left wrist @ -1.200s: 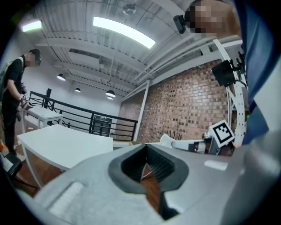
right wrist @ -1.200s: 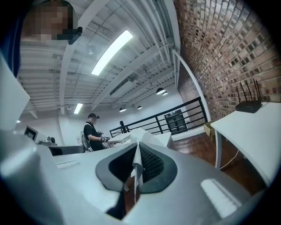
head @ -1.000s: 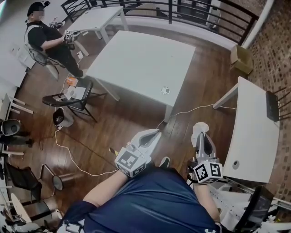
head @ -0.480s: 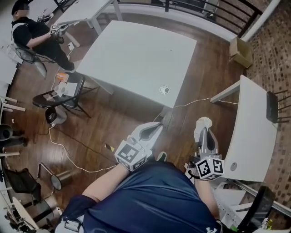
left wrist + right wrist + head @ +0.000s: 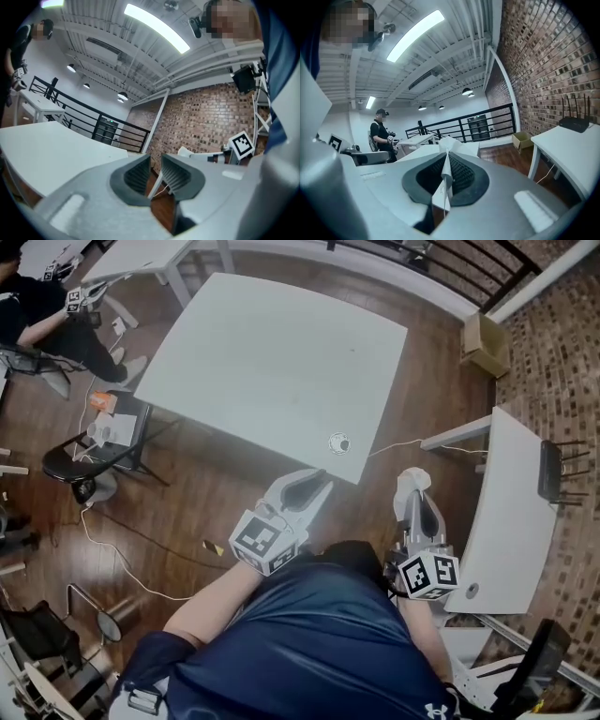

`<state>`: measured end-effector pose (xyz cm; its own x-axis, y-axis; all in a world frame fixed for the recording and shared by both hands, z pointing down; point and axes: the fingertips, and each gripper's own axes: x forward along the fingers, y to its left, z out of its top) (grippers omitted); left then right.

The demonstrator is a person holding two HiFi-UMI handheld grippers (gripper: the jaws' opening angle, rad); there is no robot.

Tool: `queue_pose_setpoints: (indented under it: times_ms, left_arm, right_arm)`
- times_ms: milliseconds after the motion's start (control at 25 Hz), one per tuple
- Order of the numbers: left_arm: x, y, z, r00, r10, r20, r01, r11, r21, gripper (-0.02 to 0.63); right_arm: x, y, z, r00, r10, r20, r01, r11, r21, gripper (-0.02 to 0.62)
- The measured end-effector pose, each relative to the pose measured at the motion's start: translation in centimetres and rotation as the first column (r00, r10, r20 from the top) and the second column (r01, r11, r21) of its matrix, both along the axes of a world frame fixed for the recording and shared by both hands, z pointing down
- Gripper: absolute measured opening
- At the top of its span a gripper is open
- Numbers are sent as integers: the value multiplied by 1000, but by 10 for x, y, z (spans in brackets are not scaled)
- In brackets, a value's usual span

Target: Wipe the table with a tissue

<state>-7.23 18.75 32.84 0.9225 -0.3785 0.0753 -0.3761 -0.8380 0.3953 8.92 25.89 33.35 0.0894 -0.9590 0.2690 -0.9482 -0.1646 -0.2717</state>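
Observation:
The big white table (image 5: 272, 362) stands ahead of me, its near corner just beyond both grippers. My right gripper (image 5: 413, 489) is shut on a white tissue (image 5: 412, 480), which sticks up as a folded tuft from between the pads (image 5: 446, 161). It hovers over the wooden floor, right of the table's corner. My left gripper (image 5: 315, 486) sits at the table's near edge. Its jaws are opening, and nothing lies between them (image 5: 154, 172). The tabletop (image 5: 42, 150) shows to the left of that gripper.
A small round object (image 5: 338, 442) lies near the table's corner, with a white cable running from there. A white side table (image 5: 511, 512) with a black router (image 5: 548, 470) stands at the right. A cardboard box (image 5: 486, 343), a black chair (image 5: 103, 446) and a seated person (image 5: 42, 315) are farther off.
Both grippers have moved forward toward the white table, which now lies closer in the head view. The left jaws have parted from shut. The tissue stays in the right gripper.

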Motion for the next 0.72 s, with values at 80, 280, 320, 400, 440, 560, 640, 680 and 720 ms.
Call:
queue_pose_setpoints:
  times_ms: [80, 280, 320, 400, 440, 560, 640, 680, 720]
  left_arm:
    - [-2, -15, 4, 1000, -14, 5, 14, 1000, -13, 78]
    - [10, -47, 15, 998, -51, 37, 52, 998, -38, 91]
    - [15, -53, 18, 997, -60, 46, 62, 997, -44, 92]
    - [27, -68, 22, 994, -82, 66, 85, 995, -50, 94]
    - [33, -77, 24, 992, -97, 78, 101, 994, -51, 95]
    - [53, -102, 25, 983, -143, 112, 150, 987, -58, 97]
    - [73, -114, 24, 979, -157, 126, 166, 984, -64, 100]
    - [83, -119, 24, 978, -160, 134, 169, 983, -65, 100]
    - [93, -124, 25, 976, -161, 143, 172, 983, -65, 100]
  right_arm:
    - [-2, -15, 2, 1000, -12, -3, 12, 1000, -5, 14]
    - [15, -51, 18, 999, -39, 24, 40, 999, -17, 14]
    - [20, -59, 23, 998, -49, 36, 50, 999, -20, 14]
    - [31, -78, 33, 995, -76, 64, 77, 997, -23, 14]
    - [36, -89, 38, 993, -90, 80, 92, 996, -21, 14]
    - [55, -125, 44, 983, -136, 122, 138, 990, -10, 14]
    - [70, -146, 43, 977, -168, 133, 169, 986, 0, 14]
    - [78, -155, 43, 974, -182, 138, 183, 983, 4, 14]
    - [86, -164, 44, 970, -194, 145, 195, 981, 5, 14]
